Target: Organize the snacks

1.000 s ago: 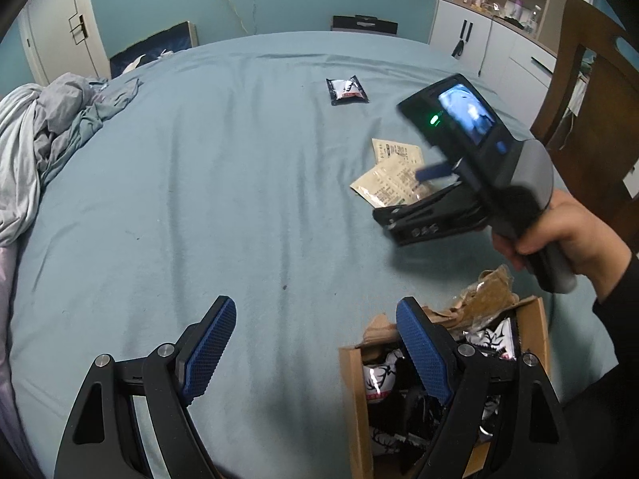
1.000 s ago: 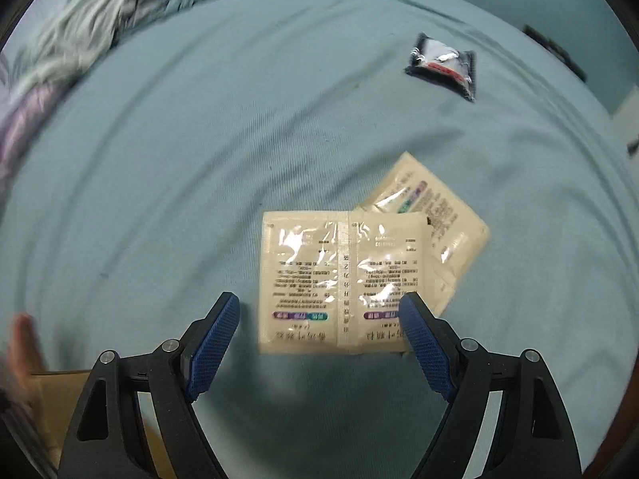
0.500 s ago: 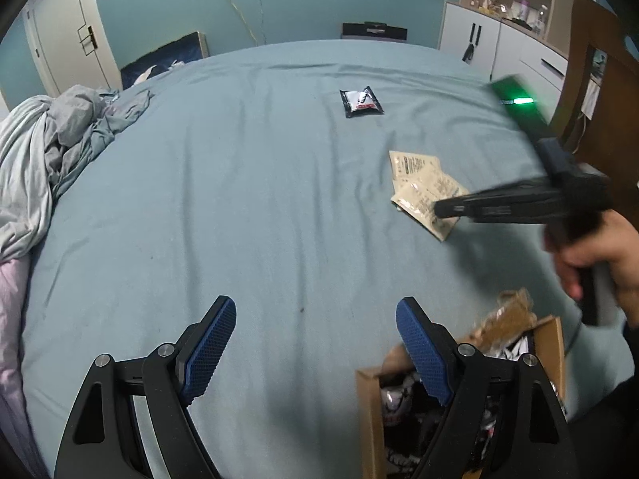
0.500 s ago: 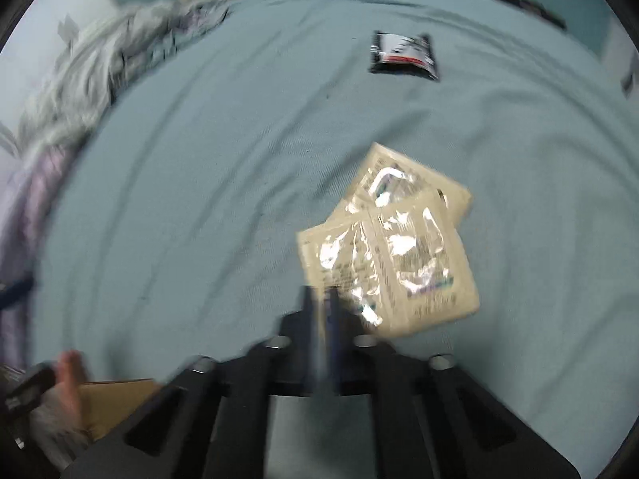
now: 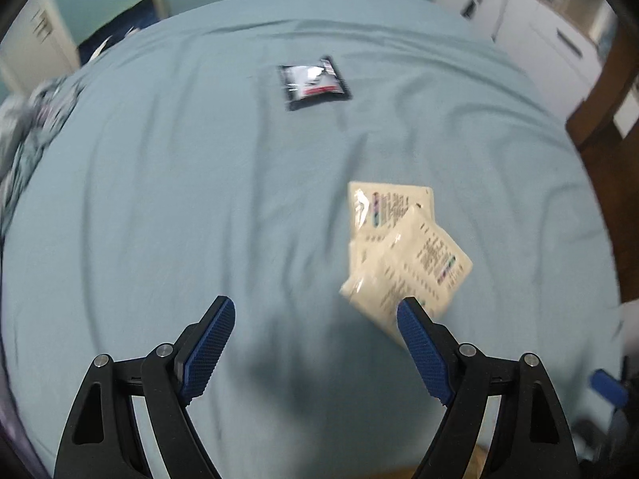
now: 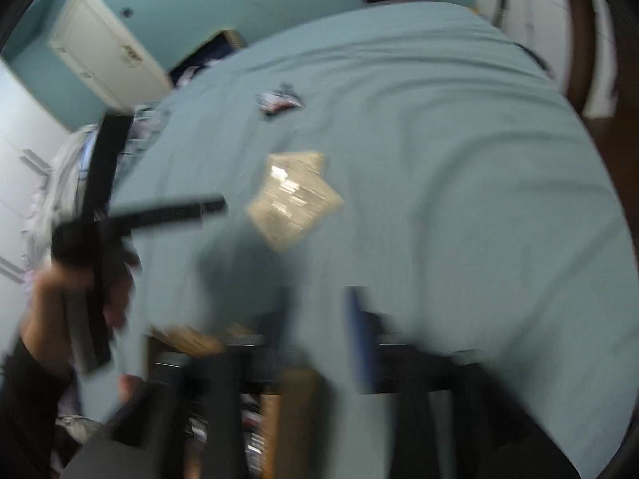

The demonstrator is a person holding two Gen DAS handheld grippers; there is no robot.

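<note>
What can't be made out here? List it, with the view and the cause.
- Print on the two cream packets: left wrist view, motion blur.
- Black packet label: left wrist view, small and smeared.
- Right gripper fingers: right wrist view, heavy blur; nothing seen between them.
- Cardboard box contents: right wrist view, blurred, behind the gripper.
- Left gripper: open, empty, sharp by comparison.

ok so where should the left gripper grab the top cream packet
Probably the top cream packet by its near corner, the one beside the left gripper's right finger, coming in low from the near side. It lies flat and tilted across the second packet, and that corner overhangs onto bare sheet.
</note>
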